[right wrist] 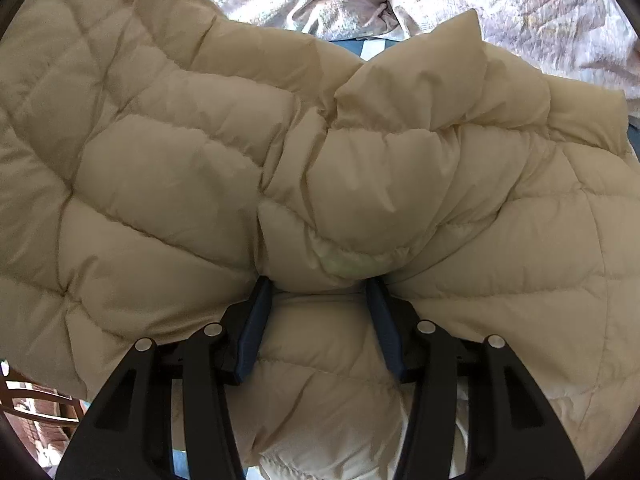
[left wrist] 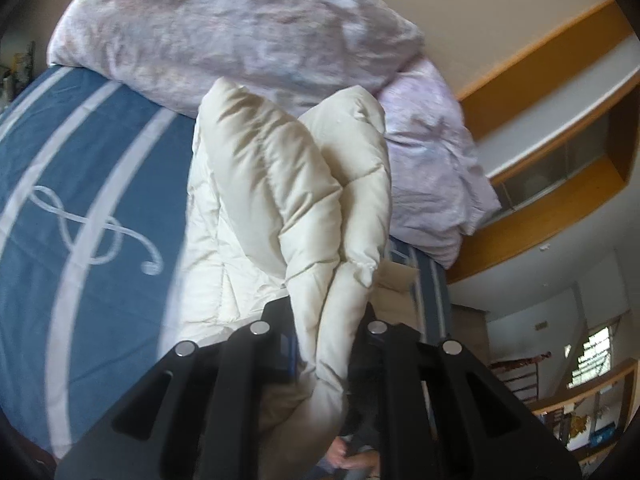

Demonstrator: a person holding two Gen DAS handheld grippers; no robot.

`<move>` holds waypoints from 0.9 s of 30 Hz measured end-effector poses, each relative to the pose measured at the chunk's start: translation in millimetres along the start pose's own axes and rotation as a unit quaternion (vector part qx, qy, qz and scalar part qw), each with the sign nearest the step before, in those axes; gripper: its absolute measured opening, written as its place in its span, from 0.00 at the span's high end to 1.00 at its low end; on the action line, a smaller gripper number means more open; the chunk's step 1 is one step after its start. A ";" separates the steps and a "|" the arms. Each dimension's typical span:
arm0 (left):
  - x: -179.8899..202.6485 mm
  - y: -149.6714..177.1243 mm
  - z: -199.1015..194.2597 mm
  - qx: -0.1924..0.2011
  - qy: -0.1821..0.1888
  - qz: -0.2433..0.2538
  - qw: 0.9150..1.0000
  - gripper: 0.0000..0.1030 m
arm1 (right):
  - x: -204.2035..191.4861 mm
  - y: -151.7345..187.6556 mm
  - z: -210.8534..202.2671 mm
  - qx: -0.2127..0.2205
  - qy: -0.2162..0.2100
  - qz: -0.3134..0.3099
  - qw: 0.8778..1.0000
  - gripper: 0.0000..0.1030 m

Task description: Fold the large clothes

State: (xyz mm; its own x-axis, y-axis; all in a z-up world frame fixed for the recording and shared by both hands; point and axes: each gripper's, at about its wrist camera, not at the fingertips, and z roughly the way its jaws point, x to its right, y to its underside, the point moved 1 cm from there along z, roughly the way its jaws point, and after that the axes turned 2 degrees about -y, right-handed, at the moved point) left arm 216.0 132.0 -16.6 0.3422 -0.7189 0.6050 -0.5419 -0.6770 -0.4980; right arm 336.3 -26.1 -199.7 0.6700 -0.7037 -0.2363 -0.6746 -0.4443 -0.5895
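A cream quilted puffer jacket (left wrist: 280, 184) lies on a bed with a blue cover. My left gripper (left wrist: 328, 320) is shut on a bunched fold of the jacket and holds it lifted above the bed. In the right wrist view the jacket (right wrist: 180, 168) fills nearly the whole frame. My right gripper (right wrist: 320, 284) has its blue-padded fingers (right wrist: 252, 332) apart around a puffy fold of the jacket; the fingertips are pressed into the fabric and partly hidden by it.
A crumpled pale lilac duvet (left wrist: 240, 28) is piled at the far side of the bed, also seen in the right wrist view (right wrist: 480, 4). The blue bed cover (left wrist: 80, 200) has white stripes. A wooden shelf unit (left wrist: 560, 140) is on the right.
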 end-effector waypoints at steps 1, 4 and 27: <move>6.5 3.1 3.1 -0.001 0.004 0.004 1.000 0.86 | 0.6 0.0 -0.5 0.000 -0.002 0.002 1.000 0.50; 21.0 11.4 10.8 -0.002 0.005 0.016 1.000 0.86 | 4.5 -0.8 -4.2 0.002 -0.007 0.004 1.000 0.50; 70.9 47.0 46.4 0.025 -0.084 0.037 0.995 0.84 | 81.2 54.7 -102.1 0.043 0.026 0.013 0.999 0.50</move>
State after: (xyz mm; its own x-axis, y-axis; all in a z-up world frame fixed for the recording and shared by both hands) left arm 250.4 41.9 -25.9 0.4281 -0.7806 0.4554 -0.5336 -0.6250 -0.5697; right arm 322.2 -164.2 -172.3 0.6345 -0.7429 -0.2133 -0.6610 -0.3785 -0.6479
